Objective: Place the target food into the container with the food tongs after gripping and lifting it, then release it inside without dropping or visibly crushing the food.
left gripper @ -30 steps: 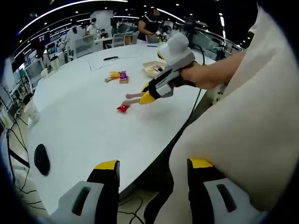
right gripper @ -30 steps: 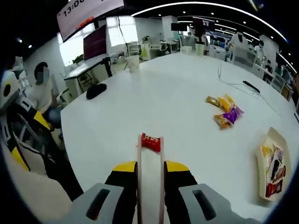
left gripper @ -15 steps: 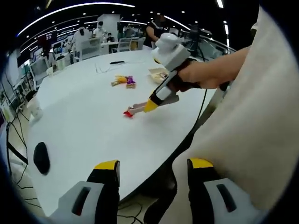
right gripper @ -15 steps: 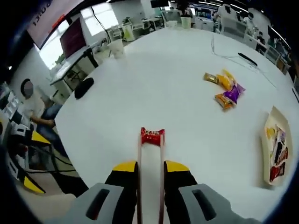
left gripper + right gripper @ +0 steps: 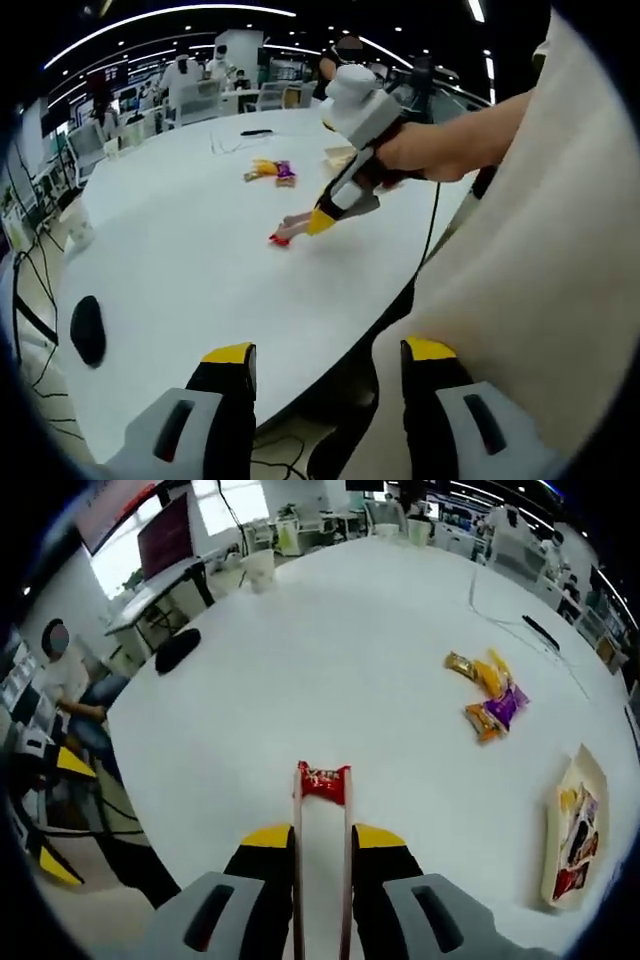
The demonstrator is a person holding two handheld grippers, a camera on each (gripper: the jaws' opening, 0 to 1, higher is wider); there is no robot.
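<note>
Right gripper clamped on the food tongs, tong tips pinched on a red-wrapped snack at lower centre of the right gripper view; whether the snack sits on the white desk or just above it, impossible to tell. Same pairing visible at centre of the left gripper view: right gripper with tongs reaching down to the red snack on the desk. Left gripper at the bottom of its own view, jaws spread wide, holding nothing, parked off the desk edge. Container, a pale tray with several wrapped snacks already in it, at the far right edge of the right gripper view, well apart from the tongs; a small heap of yellow, orange and purple snack packets lying between, in the upper right. Judged as the grip-and-lift step. Best done with steady, moderate squeeze, enough to stop the wrapper slipping, not so much as to crumple it; a straight lift before any sideways travel; a path to the tray passing clear of the loose packets; release only once low inside the tray rim.
</note>
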